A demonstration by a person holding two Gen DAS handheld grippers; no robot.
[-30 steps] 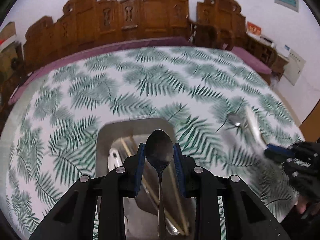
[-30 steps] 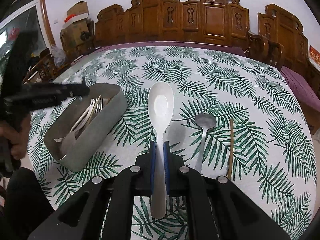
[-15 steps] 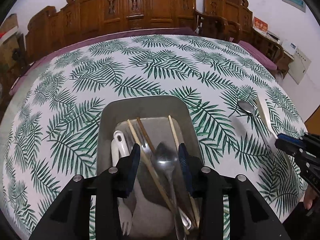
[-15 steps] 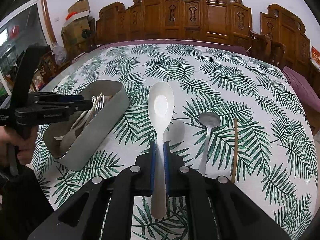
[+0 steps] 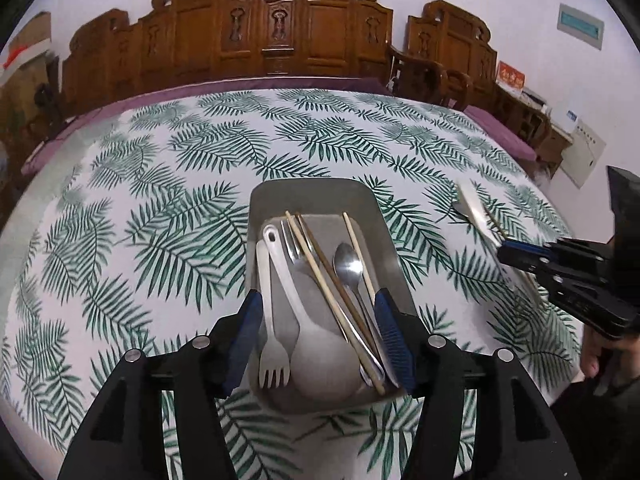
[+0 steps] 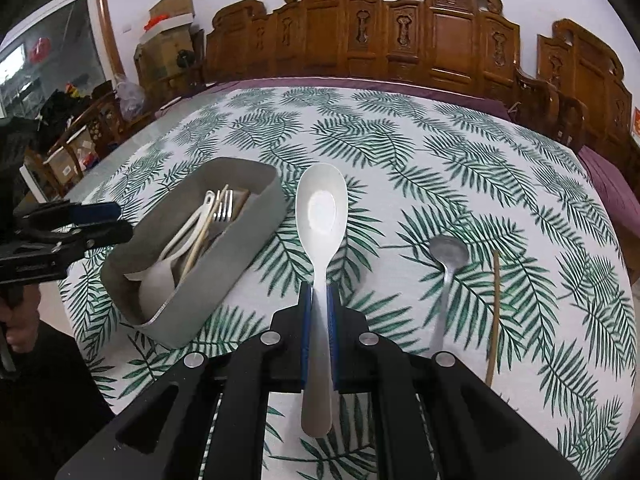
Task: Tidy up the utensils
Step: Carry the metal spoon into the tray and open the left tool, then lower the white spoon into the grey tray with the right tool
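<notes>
A grey oblong bin (image 5: 260, 204) (image 6: 236, 248) holds a metal spoon (image 5: 349, 260), a metal fork (image 5: 291, 242), a white fork (image 5: 272, 360), a white spoon (image 5: 316, 344) and chopsticks (image 5: 320, 272). My left gripper (image 5: 320, 336) is open and empty over the bin's near end; it also shows in the right wrist view (image 6: 96, 220). My right gripper (image 6: 318, 308) is shut on a white spoon (image 6: 320, 216), held above the tablecloth right of the bin. A metal spoon (image 6: 446, 264) and one chopstick (image 6: 494, 312) lie on the cloth to its right.
The round table wears a white cloth with green fern leaves (image 5: 192, 184). Carved wooden chairs (image 6: 420, 40) stand behind it. Boxes and clutter (image 6: 160, 28) sit at the far left. The table's near edge (image 6: 92, 344) is close to the bin.
My left gripper has opened and let go of the metal spoon, which now lies in the bin. The gripper has drawn back and up. My right gripper still holds the white spoon.
</notes>
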